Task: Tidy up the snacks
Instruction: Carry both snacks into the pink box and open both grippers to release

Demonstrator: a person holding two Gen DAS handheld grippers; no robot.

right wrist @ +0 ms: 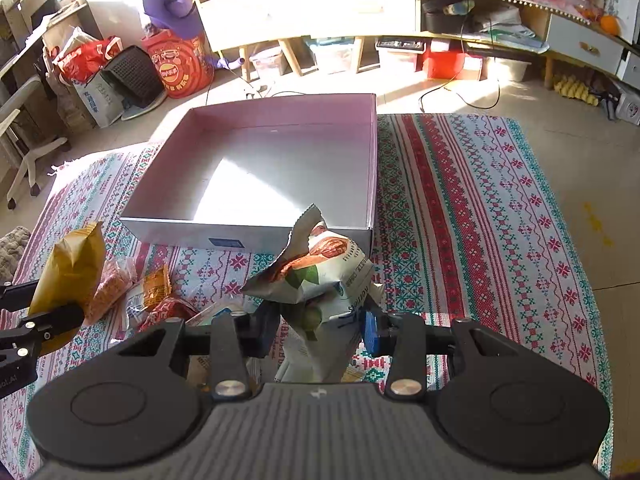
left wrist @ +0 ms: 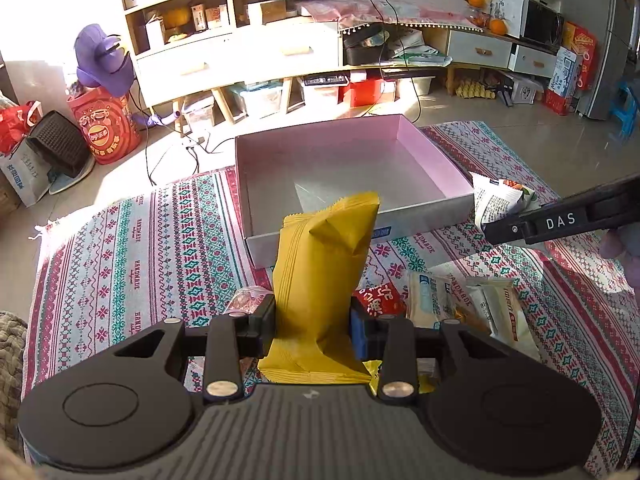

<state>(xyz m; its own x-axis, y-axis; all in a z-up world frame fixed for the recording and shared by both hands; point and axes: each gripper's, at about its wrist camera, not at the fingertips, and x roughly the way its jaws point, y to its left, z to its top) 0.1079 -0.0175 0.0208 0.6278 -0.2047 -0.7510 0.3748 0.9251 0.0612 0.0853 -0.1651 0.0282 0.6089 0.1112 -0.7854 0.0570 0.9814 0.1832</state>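
My left gripper [left wrist: 312, 320] is shut on a yellow snack packet [left wrist: 320, 280] and holds it upright above the rug, in front of the pink-lined box [left wrist: 432, 168]. My right gripper [right wrist: 320, 324] is shut on a white snack packet with a red and green print [right wrist: 320, 272], just in front of the box [right wrist: 168, 136]. The box is empty. The yellow packet also shows at the left of the right wrist view [right wrist: 68, 268]; the white packet shows at the right of the left wrist view [left wrist: 500, 196]. Loose snack packets [left wrist: 460, 304] lie on the rug below.
A patterned rug [right wrist: 480, 220] covers the floor under the box. More loose snacks [right wrist: 152, 296] lie at its near left. Shelves, drawers and storage bins [left wrist: 240, 60] stand behind, with bags and a red bucket [left wrist: 108, 128] at the left.
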